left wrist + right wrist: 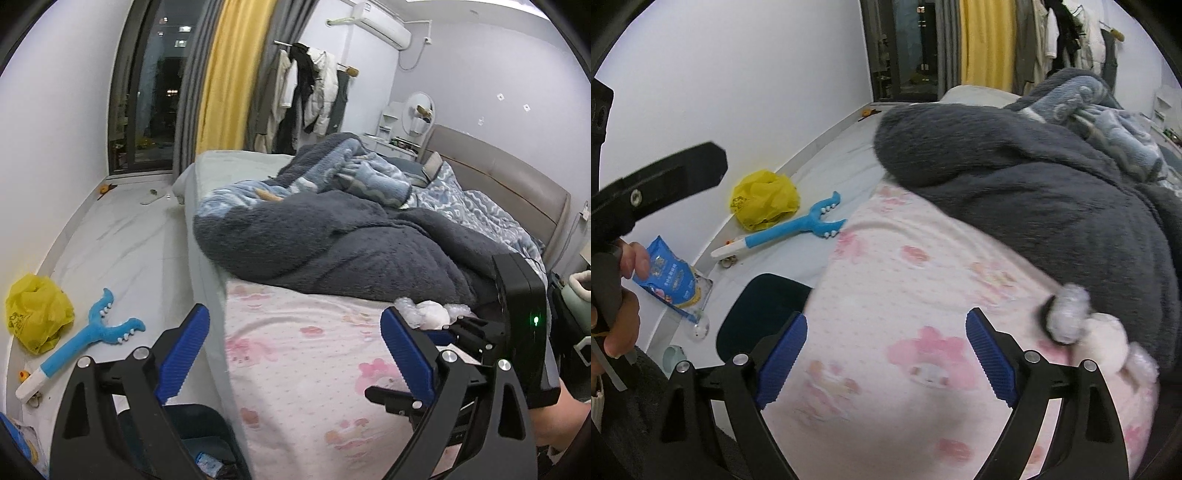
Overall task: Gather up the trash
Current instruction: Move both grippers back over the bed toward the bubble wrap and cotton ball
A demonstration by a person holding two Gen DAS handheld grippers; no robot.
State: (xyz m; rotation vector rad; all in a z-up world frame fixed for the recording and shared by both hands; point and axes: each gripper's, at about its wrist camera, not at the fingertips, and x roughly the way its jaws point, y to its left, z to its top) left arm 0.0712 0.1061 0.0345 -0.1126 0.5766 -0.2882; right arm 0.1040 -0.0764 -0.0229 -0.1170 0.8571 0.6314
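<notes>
We're between pickups — right gripper [886, 354] and left gripper [295, 350] both wide, empty. Next: reach right to white crumpled wads [1086, 325] on pink sheet [905, 295] — close jaws.

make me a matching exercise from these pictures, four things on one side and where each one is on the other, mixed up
Things:
1. crumpled yellow plastic bag
2. dark grey fleece blanket
3. white crumpled tissue wad
4. blue printed snack packet

Places:
A. heaped across the middle of the bed
B. on the floor by the wall, next to the blue long-handled claw toy
C. on the pink patterned sheet, at the blanket's edge
D. on the floor by the wall, just past the person's hand in the right wrist view

Pairs: 1-B, 2-A, 3-C, 4-D
</notes>
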